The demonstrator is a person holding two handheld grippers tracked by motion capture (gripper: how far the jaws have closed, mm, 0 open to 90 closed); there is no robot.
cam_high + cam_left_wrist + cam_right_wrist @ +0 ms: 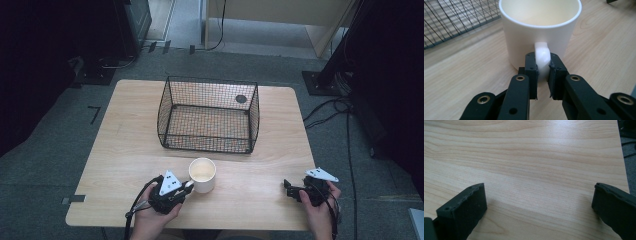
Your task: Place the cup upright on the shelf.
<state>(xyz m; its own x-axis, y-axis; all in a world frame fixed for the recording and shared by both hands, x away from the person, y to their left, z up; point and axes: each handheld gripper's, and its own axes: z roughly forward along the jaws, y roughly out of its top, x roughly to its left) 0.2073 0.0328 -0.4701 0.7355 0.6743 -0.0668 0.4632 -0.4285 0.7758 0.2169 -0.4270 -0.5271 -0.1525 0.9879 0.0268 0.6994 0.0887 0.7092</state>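
Observation:
A white mug (202, 174) stands upright and empty on the wooden table (125, 145), near its front middle. My left gripper (186, 185) sits just left of it, shut on the mug's handle (542, 55), which is pinched between the two black pads. The mug (540, 27) rests on the table. My right gripper (291, 190) lies low at the front right, held by a hand. In the right gripper view its jaws stand wide apart over bare wood, the right gripper (540, 195) open and holding nothing.
A black wire basket (209, 114) stands empty behind the mug, mid-table; its mesh (451, 17) shows at the upper left. A dark round hole (241, 99) marks the tabletop behind it. Cables (330, 112) lie on the grey floor at right.

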